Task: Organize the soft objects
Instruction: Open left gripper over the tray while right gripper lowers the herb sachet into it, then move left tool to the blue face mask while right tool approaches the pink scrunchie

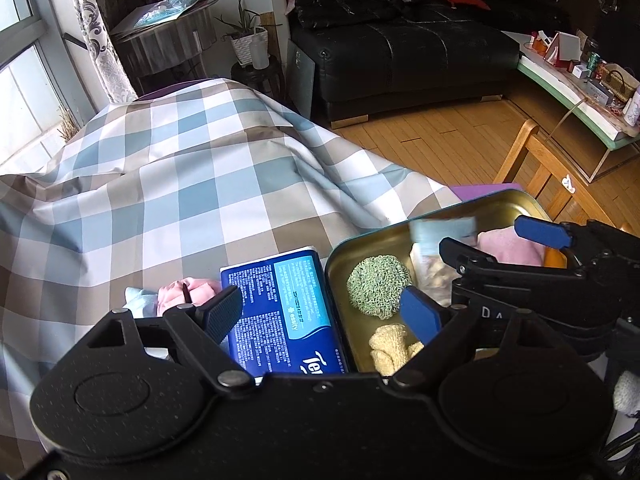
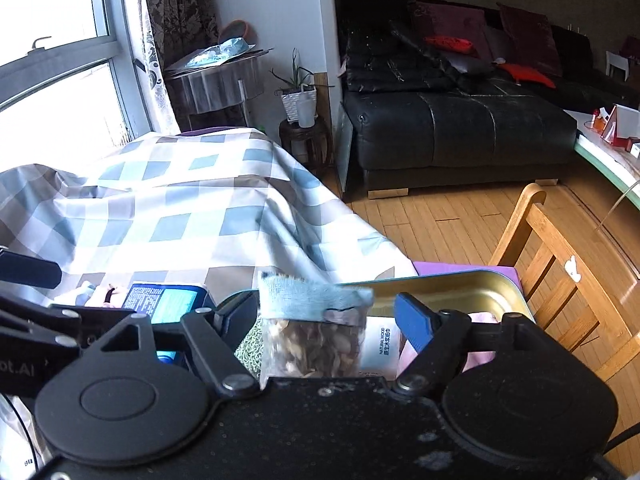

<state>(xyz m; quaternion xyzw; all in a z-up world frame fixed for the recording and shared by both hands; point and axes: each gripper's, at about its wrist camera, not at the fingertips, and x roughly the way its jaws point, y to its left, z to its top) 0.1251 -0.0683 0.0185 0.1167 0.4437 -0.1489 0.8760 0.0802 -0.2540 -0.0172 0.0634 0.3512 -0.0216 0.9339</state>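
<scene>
Lying on the checked cloth (image 1: 168,184), the blue tissue pack (image 1: 280,312) runs near-to-far, left of the tin (image 1: 496,204), directly between the left gripper (image 1: 322,314)'s spread fingers; right gripper (image 2: 328,316) spread over tin.

A home living room: a black leather sofa (image 2: 460,128) with red cushions (image 2: 528,74), a potted plant (image 2: 298,96) left of it, wooden flooring (image 1: 440,140) in front

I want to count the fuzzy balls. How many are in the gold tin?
2: a green ball mid-tin, a yellow one nearer the left claw. More may hide under the right claw.
</scene>
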